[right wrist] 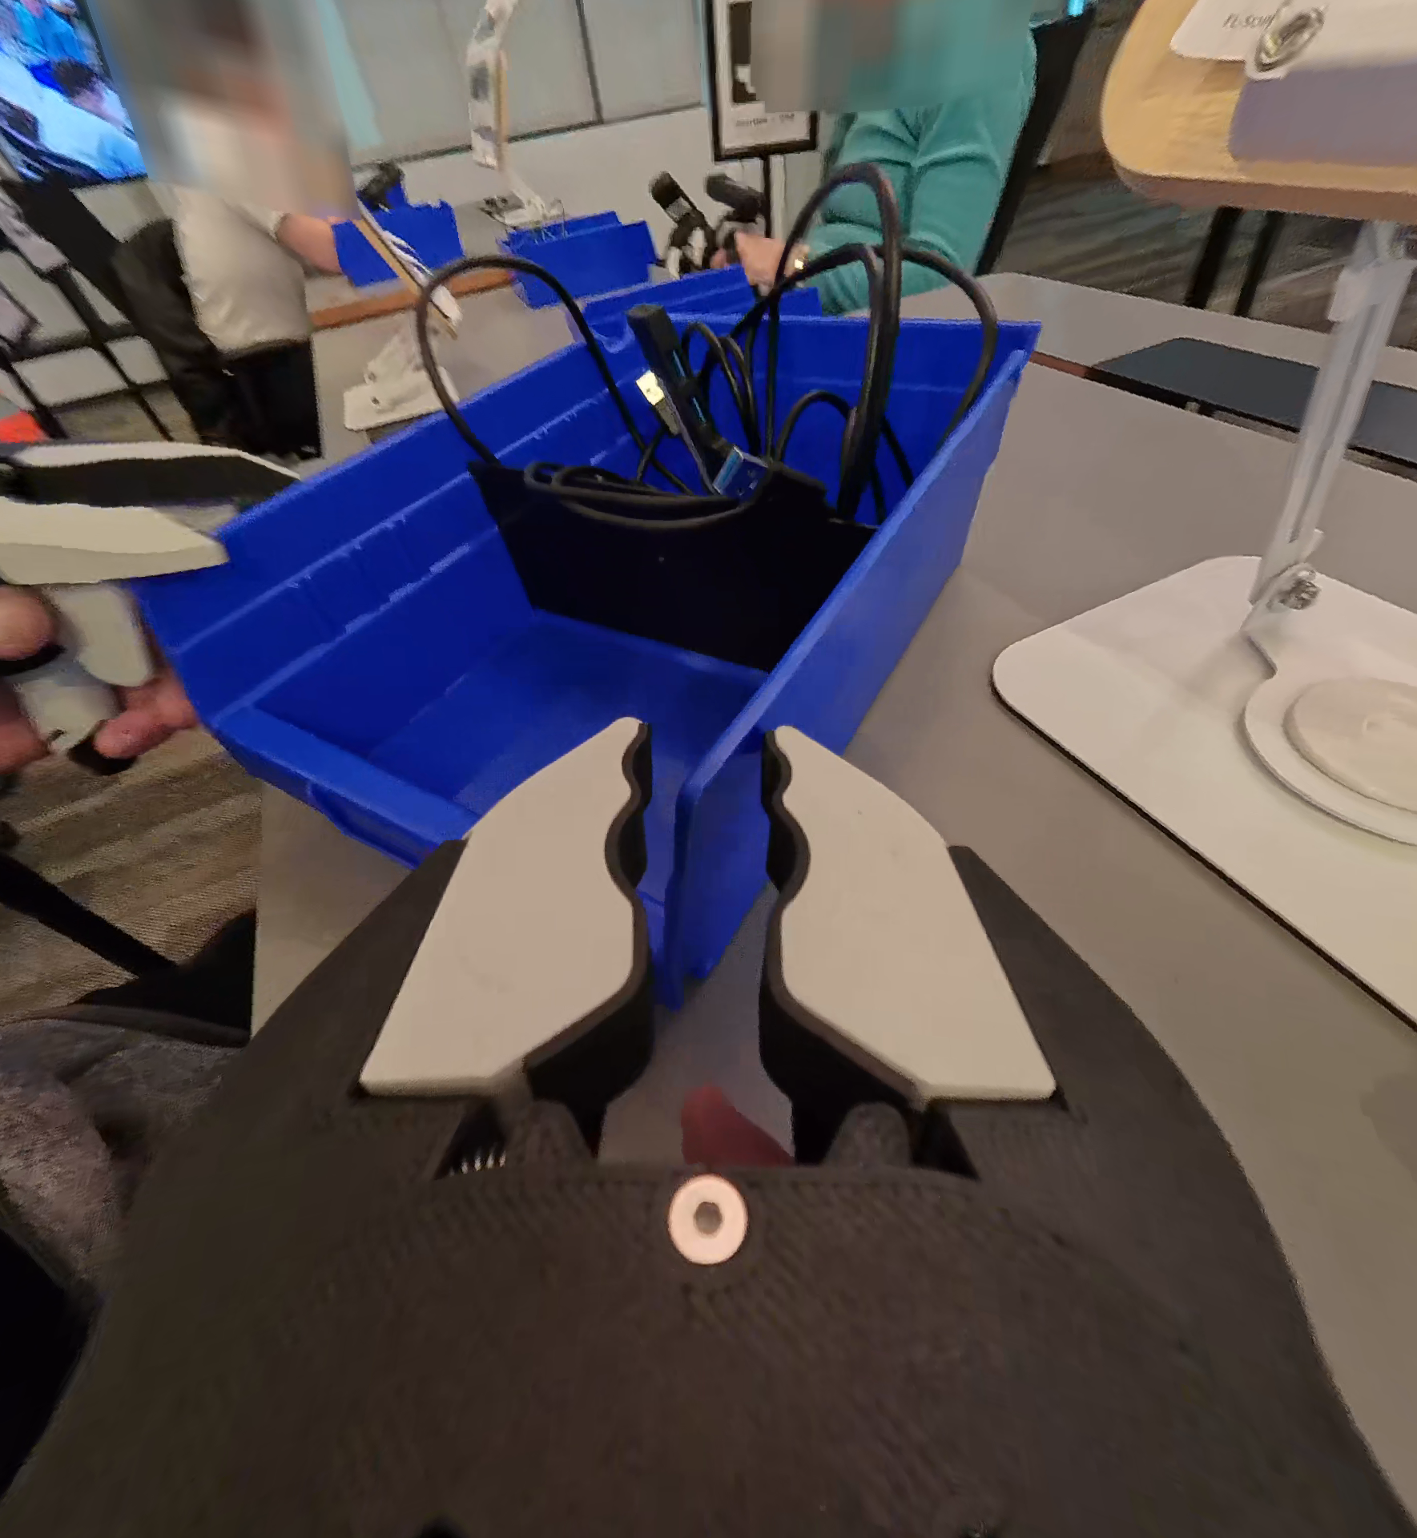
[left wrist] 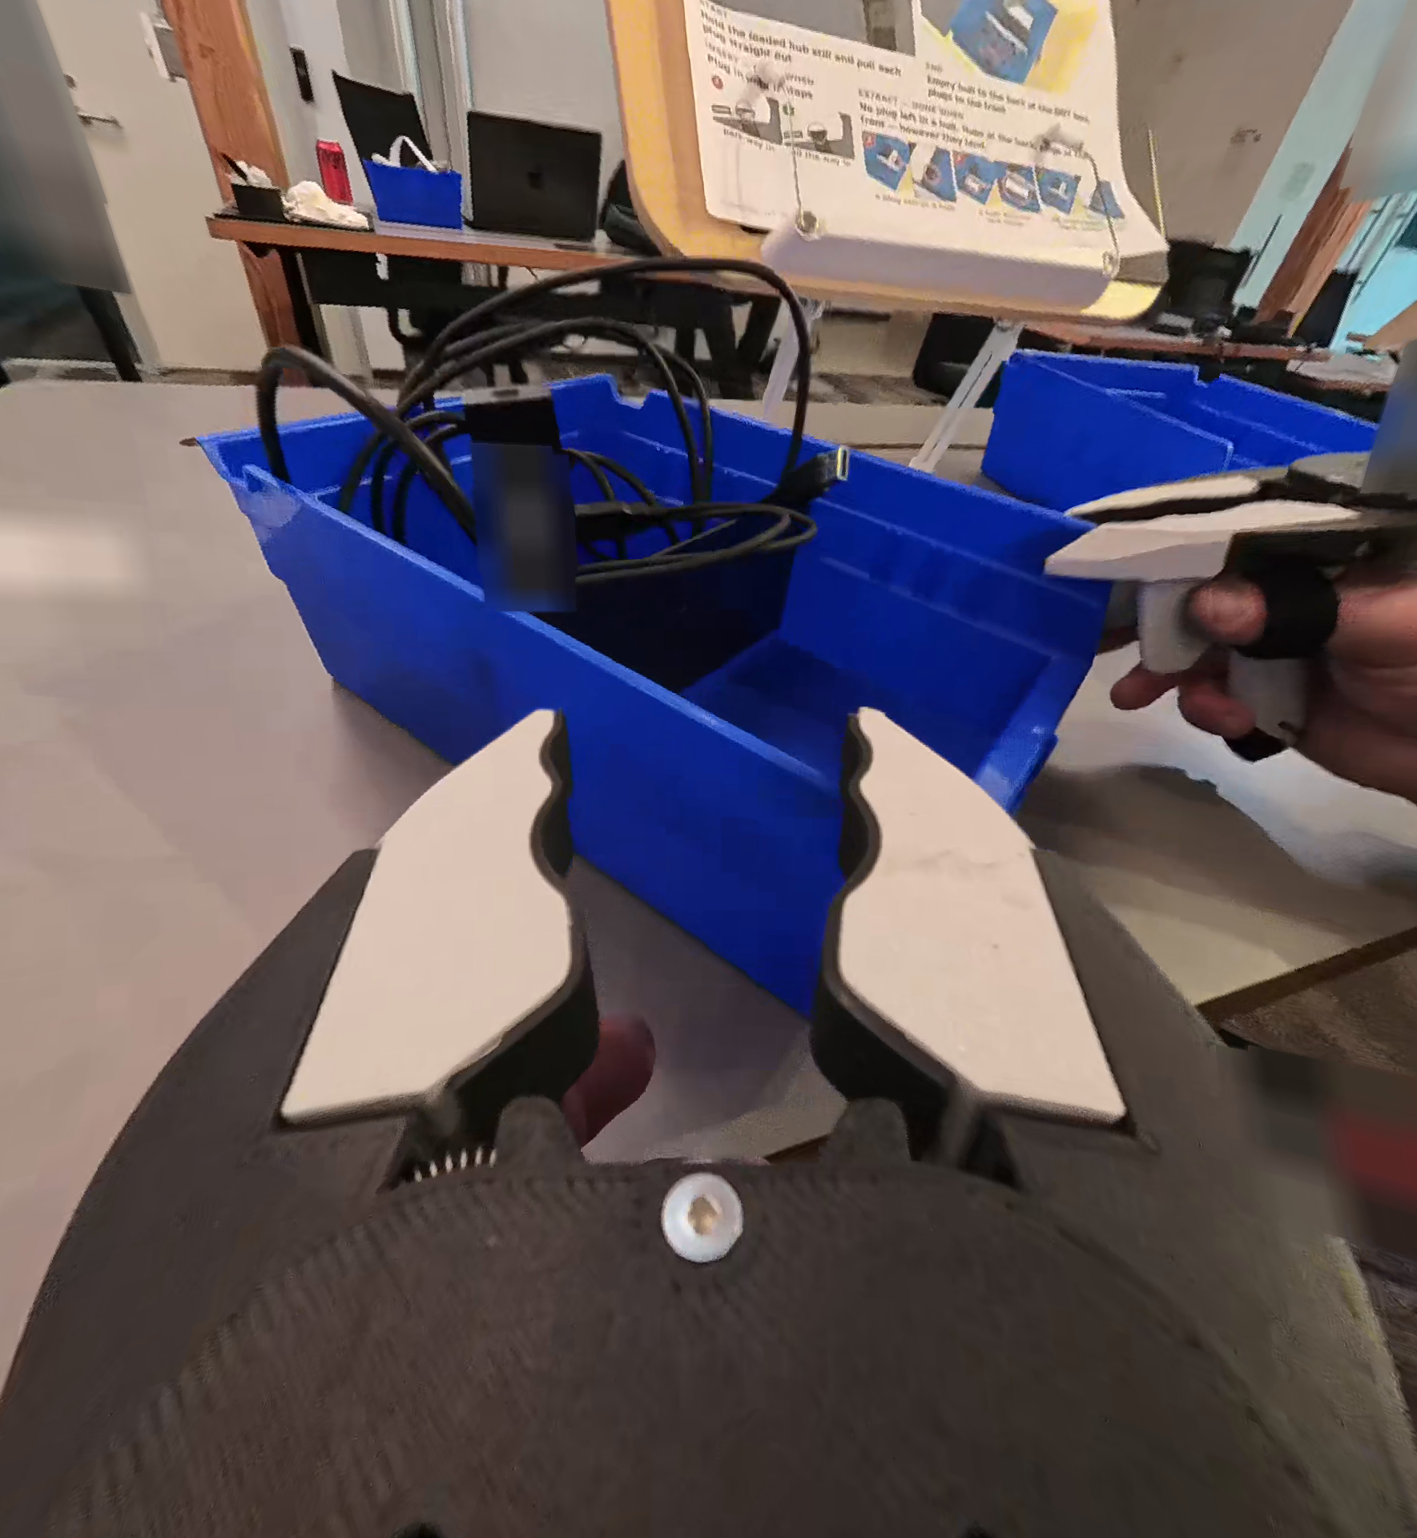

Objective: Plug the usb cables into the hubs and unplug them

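A blue bin (left wrist: 405,616) stands on the grey table (left wrist: 105,666). A black divider (right wrist: 688,582) splits it. The far compartment holds a tangle of black USB cables (left wrist: 688,516) and a black hub (left wrist: 513,416) that leans upright; in the right wrist view the hub (right wrist: 671,366) shows blue ports, with a loose metal plug (right wrist: 651,391) beside it. The near compartment (right wrist: 480,707) is bare. My left gripper (left wrist: 705,724) is wide open and empty in front of the bin's near wall. My right gripper (right wrist: 706,736) is open and empty, hovering above the bin's corner; it also shows in the left wrist view (left wrist: 1075,537).
A second blue bin (left wrist: 1146,433) sits behind on the right. A stand carries an instruction sheet (left wrist: 896,125) over the table, on a white base plate (right wrist: 1187,707) to the right of the bin. People stand at other tables behind. The table edge (left wrist: 1312,974) runs close on the right.
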Demonstrator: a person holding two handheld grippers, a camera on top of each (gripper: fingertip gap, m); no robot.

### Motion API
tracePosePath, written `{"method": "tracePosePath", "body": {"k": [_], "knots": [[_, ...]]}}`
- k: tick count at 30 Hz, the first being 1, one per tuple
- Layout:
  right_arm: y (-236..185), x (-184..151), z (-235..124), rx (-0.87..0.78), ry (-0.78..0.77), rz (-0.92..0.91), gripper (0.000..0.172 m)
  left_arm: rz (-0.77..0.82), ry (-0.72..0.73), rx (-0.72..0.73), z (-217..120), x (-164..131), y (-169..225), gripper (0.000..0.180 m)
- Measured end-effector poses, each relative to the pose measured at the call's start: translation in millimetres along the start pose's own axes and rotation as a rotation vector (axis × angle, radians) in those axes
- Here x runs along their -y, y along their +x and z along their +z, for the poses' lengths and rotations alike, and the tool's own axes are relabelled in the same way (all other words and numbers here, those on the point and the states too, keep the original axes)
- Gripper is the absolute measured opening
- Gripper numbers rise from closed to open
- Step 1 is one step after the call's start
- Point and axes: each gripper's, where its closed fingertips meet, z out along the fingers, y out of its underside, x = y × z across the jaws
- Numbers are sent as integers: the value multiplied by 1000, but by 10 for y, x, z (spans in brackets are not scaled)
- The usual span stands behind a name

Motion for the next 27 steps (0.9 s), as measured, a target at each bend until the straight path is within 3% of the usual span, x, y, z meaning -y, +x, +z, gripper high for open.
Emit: {"method": "tracePosePath", "body": {"k": [8,13,16,19,27], "knots": [[-60,-15,79,-40,-12,9,18,144,-25,89,58,15,-32,50],[-296,13,320,10,-23,-24,24,192,-39,207,114,34,-517,44],[-409,52,534,45,-37,-52,28,136,-57,215,185,12,-871,35],[-510,73,637,97,-37,-52,30,137,-51,254,146,59,-1116,40],[-710,-102,598,162,-113,-157,26,184,-119,198,-60,-165,-1035,35]]}}
